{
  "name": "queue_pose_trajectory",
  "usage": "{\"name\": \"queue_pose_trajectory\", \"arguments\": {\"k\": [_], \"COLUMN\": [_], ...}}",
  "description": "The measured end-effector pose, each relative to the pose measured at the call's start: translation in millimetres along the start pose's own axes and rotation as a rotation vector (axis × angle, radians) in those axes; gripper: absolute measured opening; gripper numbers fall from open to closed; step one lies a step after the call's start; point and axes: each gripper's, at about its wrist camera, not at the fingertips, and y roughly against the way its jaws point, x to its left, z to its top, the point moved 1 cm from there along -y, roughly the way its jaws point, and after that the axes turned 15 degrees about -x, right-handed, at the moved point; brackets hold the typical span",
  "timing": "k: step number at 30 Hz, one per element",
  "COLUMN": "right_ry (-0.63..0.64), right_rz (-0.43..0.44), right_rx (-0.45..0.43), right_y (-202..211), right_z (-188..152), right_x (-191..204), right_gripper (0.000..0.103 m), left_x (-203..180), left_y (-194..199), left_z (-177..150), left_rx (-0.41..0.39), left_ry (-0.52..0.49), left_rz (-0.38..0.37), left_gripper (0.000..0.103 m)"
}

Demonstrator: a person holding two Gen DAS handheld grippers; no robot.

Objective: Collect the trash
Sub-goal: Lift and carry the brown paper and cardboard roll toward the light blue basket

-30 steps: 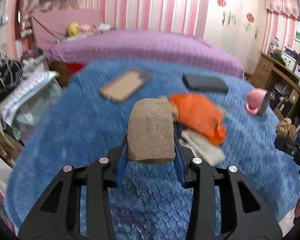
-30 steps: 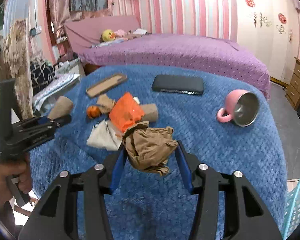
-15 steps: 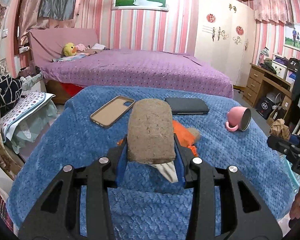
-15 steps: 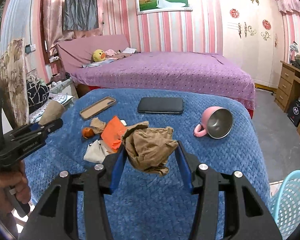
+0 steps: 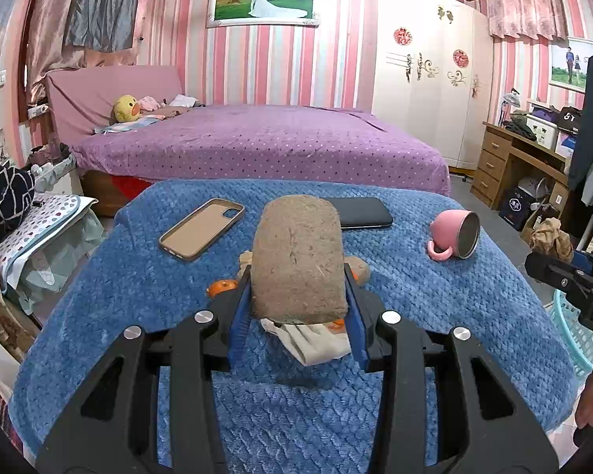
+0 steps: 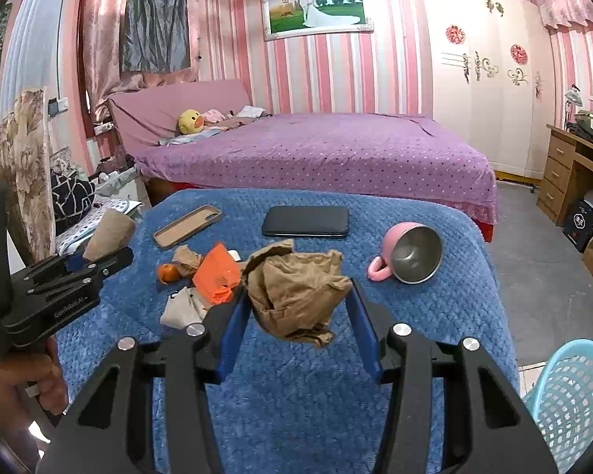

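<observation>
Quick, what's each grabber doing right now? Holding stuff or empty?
Left gripper: shut on a brown cardboard tube.
Right gripper: shut on a crumpled brown paper wad.

Both claws — now higher, tilted up

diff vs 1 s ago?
Both grippers rose and drew back from the blue blanket, tilting up so more of the room shows. Nothing grabbed or released: left gripper keeps the brown cardboard tube, right gripper the crumpled brown paper. Trash pile, phone and mug unmoved.
</observation>
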Motion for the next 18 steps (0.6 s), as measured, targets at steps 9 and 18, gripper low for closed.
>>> {"name": "queue_pose_trajectory", "arguments": {"k": [9,18], "right_ry": [-0.004,-0.004], "right_rz": [-0.022,-0.033], "right_rx": [-0.014,-0.021], "right_y": [10.8,14.7], "right_z": [4.9,7.6], "right_x": [-12.7,-20.1], "right_gripper": [0.049,0.049], "left_x": [-14.3,-24.2], "left_y": [4.5,6.3], "left_z": [3.5,4.1], "left_rx": [-0.012,-0.016], "left_ry": [-0.003,-0.010], "left_rz": [-0.027,-0.041], "left_gripper": [0.040,0.040]}}
